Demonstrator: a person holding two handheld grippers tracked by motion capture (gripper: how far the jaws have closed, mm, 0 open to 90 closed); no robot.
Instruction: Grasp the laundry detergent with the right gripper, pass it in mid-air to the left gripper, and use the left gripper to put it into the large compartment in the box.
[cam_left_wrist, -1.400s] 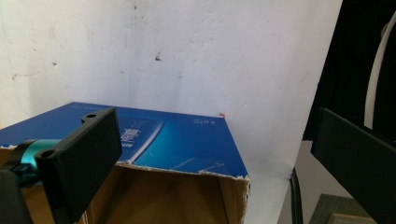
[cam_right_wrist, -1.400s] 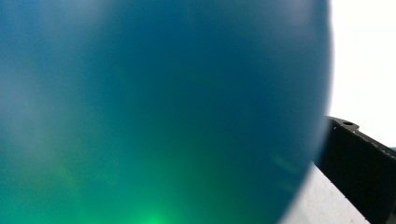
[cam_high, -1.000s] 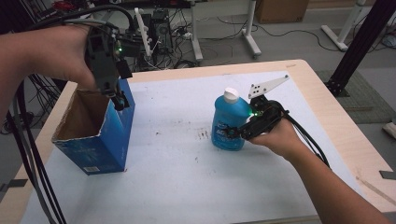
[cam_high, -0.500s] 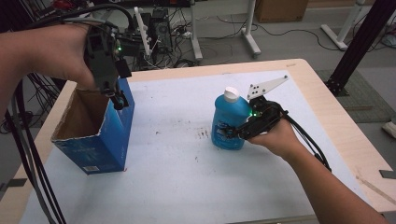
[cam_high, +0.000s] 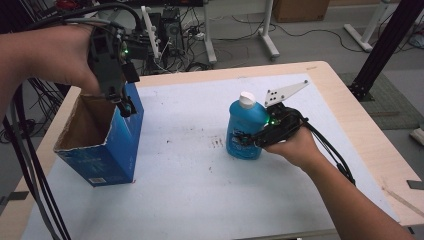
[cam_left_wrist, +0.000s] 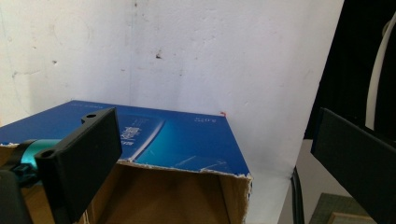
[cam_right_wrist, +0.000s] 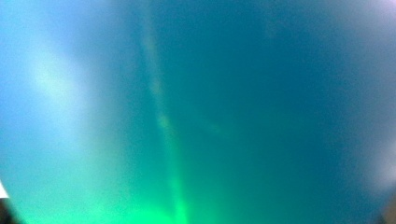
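Observation:
A blue bottle (cam_high: 244, 131) with a white cap stands upright right of the table's middle. My right gripper (cam_high: 243, 139) reaches in level from the right, its jaws along the bottle's lower body; they have just been closing and press on it. In the right gripper view the bottle (cam_right_wrist: 196, 112) is a blue-green blur right at the lens. A blue cardboard box (cam_high: 105, 150) with an open top stands at the left. My left gripper (cam_high: 126, 106) points down over the box's right wall. Its jaws stand wide apart, one over the box's (cam_left_wrist: 177, 140) inside, and it (cam_left_wrist: 212, 126) holds nothing.
A white sheet (cam_high: 190, 190) covers the wooden table (cam_high: 345, 95). Cables trail from both grippers, off the left edge and across the right side. Beyond the far edge are table legs, electronics and wires on the floor. A black post stands at the far right.
My right gripper's jaws have drawn in against the bottle. Both hands, the box and the bottle keep their places.

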